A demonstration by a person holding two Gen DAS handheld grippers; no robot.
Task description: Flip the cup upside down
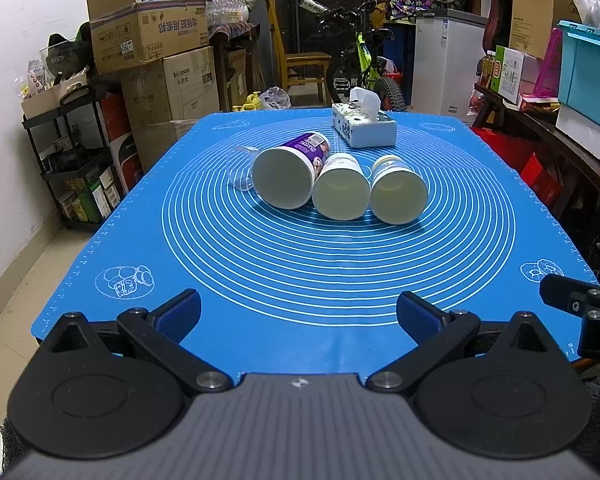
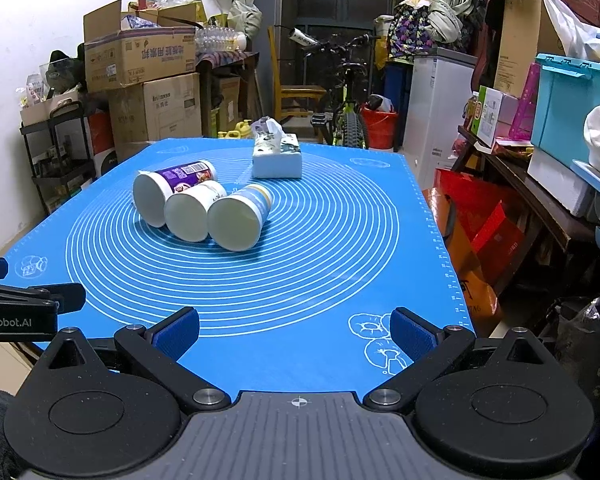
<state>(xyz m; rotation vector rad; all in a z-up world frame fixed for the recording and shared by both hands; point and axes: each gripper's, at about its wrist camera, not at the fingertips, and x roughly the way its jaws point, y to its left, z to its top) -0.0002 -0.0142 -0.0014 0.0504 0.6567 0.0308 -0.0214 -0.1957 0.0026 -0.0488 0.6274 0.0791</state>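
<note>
My left tool (image 1: 298, 312) and my right tool (image 2: 294, 330) both hang over the near edge of the surface (image 1: 300, 280), each one wide open and holding nothing. The cups lie ahead of both, well apart from them, near the middle of the blue mat. I count three paper cups: a purple cup (image 1: 286, 172), a middle cup (image 1: 340, 190) and a right cup (image 1: 398, 190). They lie on their sides, touching, mouths towards me, long axes pointing away. A clear cup (image 1: 240, 168) seems to lie left of them. One tissue box (image 1: 364, 128) stands behind. I judge the right tool is nearer to the right cup.
</note>
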